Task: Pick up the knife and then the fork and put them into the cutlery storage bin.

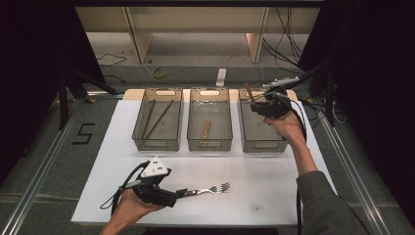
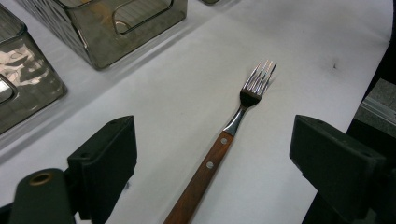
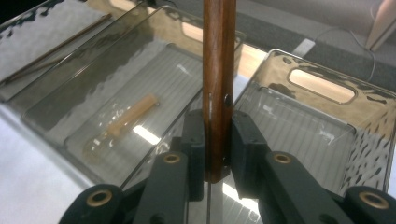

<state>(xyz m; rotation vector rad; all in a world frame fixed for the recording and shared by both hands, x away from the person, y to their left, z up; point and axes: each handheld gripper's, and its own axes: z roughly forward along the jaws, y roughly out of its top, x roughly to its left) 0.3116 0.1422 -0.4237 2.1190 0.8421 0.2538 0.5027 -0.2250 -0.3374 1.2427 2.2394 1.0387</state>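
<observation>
A fork (image 1: 211,188) with a wooden handle lies flat on the white sheet, tines to the right. My left gripper (image 1: 181,192) stands open at its handle end. In the left gripper view the fork (image 2: 233,126) runs between the wide-apart jaws of the left gripper (image 2: 217,158), untouched. My right gripper (image 1: 263,105) hovers over the far end of the right bin (image 1: 262,145), shut on a wooden-handled utensil (image 1: 248,92) that sticks up. In the right gripper view the handle (image 3: 218,56) rises from the right gripper (image 3: 217,135); its lower end is hidden.
Three clear bins stand in a row at the back of the sheet. The left bin (image 1: 157,144) holds two chopsticks (image 1: 159,119), and the middle bin (image 1: 209,145) holds a pale-handled utensil (image 1: 207,129). Cables and a power strip (image 1: 221,77) lie on the floor beyond.
</observation>
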